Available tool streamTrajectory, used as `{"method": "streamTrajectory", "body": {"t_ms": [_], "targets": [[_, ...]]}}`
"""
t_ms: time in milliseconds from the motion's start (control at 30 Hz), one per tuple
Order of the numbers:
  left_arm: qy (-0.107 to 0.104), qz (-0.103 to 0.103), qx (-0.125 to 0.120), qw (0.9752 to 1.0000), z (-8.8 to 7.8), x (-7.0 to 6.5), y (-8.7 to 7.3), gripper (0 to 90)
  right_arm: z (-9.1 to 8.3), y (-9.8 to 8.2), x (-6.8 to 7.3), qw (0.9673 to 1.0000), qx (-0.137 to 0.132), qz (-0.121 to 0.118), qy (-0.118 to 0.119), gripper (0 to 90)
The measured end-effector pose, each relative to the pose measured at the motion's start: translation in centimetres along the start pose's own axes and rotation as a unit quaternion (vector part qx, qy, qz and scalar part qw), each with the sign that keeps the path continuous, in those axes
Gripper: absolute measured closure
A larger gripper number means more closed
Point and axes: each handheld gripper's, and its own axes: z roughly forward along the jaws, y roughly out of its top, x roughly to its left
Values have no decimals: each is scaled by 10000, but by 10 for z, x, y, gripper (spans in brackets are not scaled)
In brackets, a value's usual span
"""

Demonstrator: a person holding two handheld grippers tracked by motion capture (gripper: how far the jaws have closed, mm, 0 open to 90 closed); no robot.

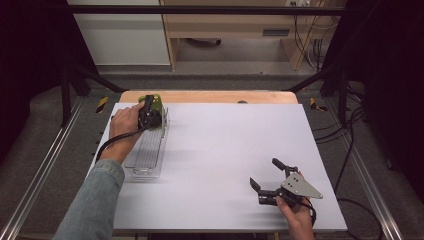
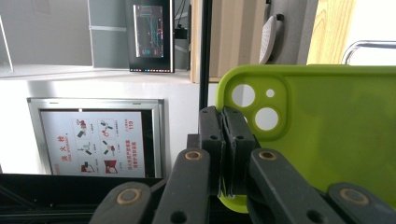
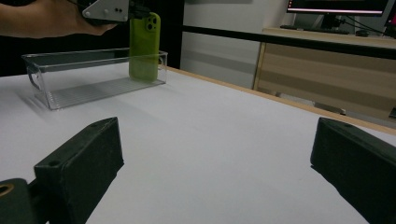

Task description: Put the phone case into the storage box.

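Green phone case [image 3: 144, 46] stands upright in clear bin [image 3: 70, 86], clamped by left gripper [image 2: 223, 140] fingers; right gripper [image 1: 268, 180] fingers apart.

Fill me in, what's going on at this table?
A person works two handheld tools. The left tool is shut on the edge of a green phone case, holding it upright in the far end of a clear bin. Whether the case touches the bin's floor is unclear. The right tool rests open near the table's front edge, holding nothing.
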Motion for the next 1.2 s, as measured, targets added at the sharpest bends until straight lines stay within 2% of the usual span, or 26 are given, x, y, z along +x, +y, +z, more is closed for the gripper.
{"method": "streamTrajectory", "body": {"t_ms": [267,367,533,700,833,1200], "targets": [[0,-90,-18,10000,0,0,-1,861,0,0,0,10000,3,7,0,25],[4,-197,34,9998,0,1,-2,795,0,0,1,10000,0,15,8,25],[-66,-427,92,9990,-2,5,-5,607,0,0,0,10000,-11,26,4,25],[-162,-657,134,9976,-6,9,-4,514,0,1,1,10000,-32,18,5,25],[-226,-871,162,9958,-10,10,-4,464,-1,1,1,10000,-40,18,9,25],[-343,-980,166,9945,-15,11,-1,397,-2,1,0,10000,-40,26,-12,25]]}}
